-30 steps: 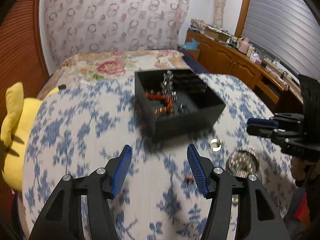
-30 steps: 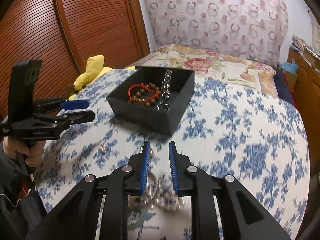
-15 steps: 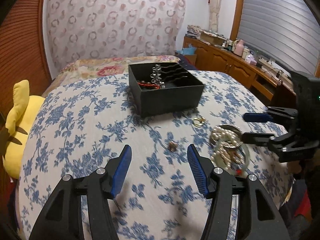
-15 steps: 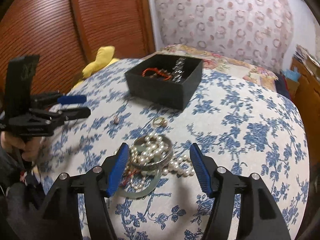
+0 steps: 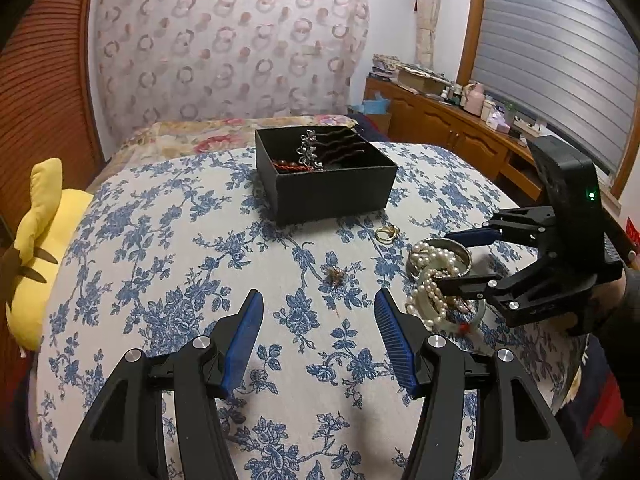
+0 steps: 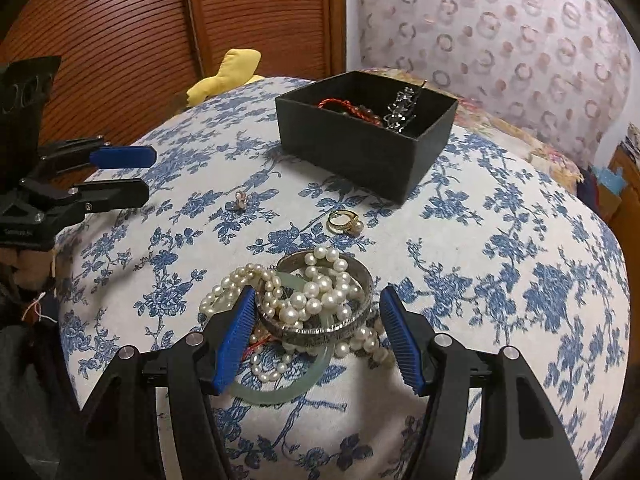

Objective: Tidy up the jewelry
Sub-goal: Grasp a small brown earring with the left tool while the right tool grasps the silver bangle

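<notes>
The right tongs (image 6: 316, 334) are shown spread wide, their jaws just opened, and set astride a heap of jewelry so that a later closure may take it from both sides; the pads stand just beside the silver bangle (image 6: 320, 320), with no grip yet shown. The bangle is draped with a pearl strand (image 6: 316, 292) and rests on a pale green bangle (image 6: 280, 384), so the heap is judged likely to lift as a tangle. The left tongs (image 5: 318, 336) are held about half open and empty over the flowered worktop (image 5: 160, 280), apparently kept clear in reserve. At 12 o'clock from the heap a gold ring (image 6: 344, 222) lies loose; at 11 o'clock lies a small trinket (image 6: 240, 202). Farther toward 12 o'clock stands the black box (image 6: 360, 152), open-topped to receive pieces and already holding a red cord bracelet (image 6: 340, 106) and a hairpin (image 6: 402, 110).
</notes>
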Demonstrator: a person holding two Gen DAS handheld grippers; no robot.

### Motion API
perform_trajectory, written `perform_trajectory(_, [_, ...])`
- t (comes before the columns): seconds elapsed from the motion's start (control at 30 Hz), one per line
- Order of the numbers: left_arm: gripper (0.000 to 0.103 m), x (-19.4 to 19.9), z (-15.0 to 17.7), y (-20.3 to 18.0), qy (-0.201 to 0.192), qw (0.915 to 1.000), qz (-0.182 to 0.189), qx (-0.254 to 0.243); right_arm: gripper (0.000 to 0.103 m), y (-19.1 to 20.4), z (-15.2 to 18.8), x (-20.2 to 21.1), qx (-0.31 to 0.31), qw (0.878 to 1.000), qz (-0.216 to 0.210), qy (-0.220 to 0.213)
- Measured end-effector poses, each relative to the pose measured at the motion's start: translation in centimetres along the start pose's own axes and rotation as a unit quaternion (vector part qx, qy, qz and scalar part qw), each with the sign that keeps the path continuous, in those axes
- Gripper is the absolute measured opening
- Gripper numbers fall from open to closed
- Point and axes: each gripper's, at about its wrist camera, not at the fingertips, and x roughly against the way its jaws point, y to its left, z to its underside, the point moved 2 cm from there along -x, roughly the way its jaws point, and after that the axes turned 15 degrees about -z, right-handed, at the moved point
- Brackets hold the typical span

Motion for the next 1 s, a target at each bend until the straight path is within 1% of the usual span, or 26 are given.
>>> perform_trajectory(0.13, [0.055,-0.3,-0.1,0.0,0.004,1.0000,0.001,-0.001,0.061,0.1,-0.2,-0.2,0.008,1.000,-0.001,-0.004])
perform_trajectory(0.37, [0.055,-1.3,-0.2,-0.2,0.013,0.9999,0.006,-0.001,0.061,1.0,0.1,1.5,0.044,0.997,0.057,-0.015])
perform_trajectory(0.67, [0.055,-1.6,-0.4,-0.6,0.012,0.9999,0.010,-0.004,0.061,1.2,1.0,2.9,0.085,0.988,0.124,0.018])
perform_trajectory(0.93, [0.055,-1.3,-0.4,-0.8,0.009,0.9999,0.013,-0.004,0.061,2.0,1.7,4.0,0.109,0.983,0.139,0.051])
perform_trajectory(1.0, [0.055,-1.4,-0.5,-1.0,0.007,0.9999,0.013,-0.006,0.061,2.1,1.8,4.4,0.110,0.982,0.144,0.053])
